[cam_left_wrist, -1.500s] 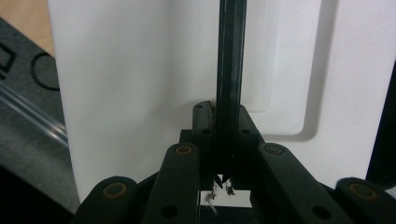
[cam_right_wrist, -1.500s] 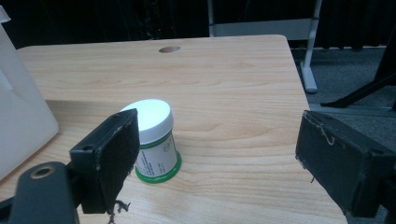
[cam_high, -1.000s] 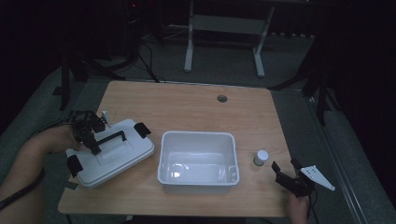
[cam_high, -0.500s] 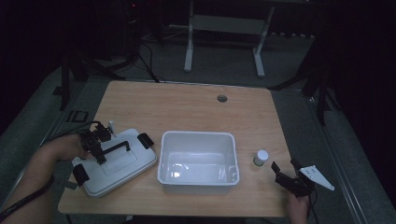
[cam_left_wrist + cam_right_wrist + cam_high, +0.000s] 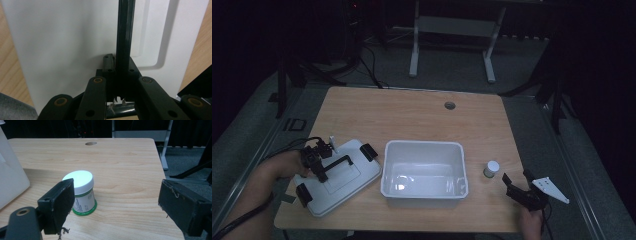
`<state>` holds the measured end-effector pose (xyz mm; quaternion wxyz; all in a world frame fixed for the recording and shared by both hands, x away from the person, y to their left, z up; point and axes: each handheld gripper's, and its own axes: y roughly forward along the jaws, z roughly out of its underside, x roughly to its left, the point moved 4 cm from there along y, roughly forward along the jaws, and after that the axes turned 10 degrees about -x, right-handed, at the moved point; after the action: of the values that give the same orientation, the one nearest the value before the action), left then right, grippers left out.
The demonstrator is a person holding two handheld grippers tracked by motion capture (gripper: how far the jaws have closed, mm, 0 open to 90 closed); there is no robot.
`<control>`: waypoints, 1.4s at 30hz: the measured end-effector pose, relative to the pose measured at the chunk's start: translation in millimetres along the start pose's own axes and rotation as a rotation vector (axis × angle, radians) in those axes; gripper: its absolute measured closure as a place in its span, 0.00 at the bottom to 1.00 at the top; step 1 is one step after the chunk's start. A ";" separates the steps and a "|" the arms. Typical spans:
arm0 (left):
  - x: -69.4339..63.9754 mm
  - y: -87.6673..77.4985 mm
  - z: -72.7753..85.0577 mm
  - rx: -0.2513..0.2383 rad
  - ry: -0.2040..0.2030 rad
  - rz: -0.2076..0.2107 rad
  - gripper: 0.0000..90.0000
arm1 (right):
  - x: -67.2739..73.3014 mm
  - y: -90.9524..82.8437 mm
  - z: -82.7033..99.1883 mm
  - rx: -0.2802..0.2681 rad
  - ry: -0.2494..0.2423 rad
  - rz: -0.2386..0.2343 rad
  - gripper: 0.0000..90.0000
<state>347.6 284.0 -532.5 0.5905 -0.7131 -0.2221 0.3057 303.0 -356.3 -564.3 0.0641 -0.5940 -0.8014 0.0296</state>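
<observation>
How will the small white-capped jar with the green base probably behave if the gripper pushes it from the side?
The small white-capped jar with the green base stands upright on a flat bottom, so it would probably slide on the smooth wooden table. It looks light. Being round, it would likely roll if tipped over.

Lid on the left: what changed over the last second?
The left tongs, shut on the lid's black handle, carried the white lid down and toward the near edge; it now looks set flat on the table beside the white bin. Unchanged: grip on the handle, bin, small jar, and the right tongs, open near the jar.
</observation>
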 end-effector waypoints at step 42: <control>-0.1 -16.8 13.6 -0.018 -0.013 -0.013 0.42 | 2.3 9.0 -6.5 0.903 -0.163 -0.114 0.14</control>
<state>338.8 296.9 -517.7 0.5844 -0.7150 -0.2334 0.3047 311.7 -351.7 -558.8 0.2549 -0.4573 -0.7419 0.4189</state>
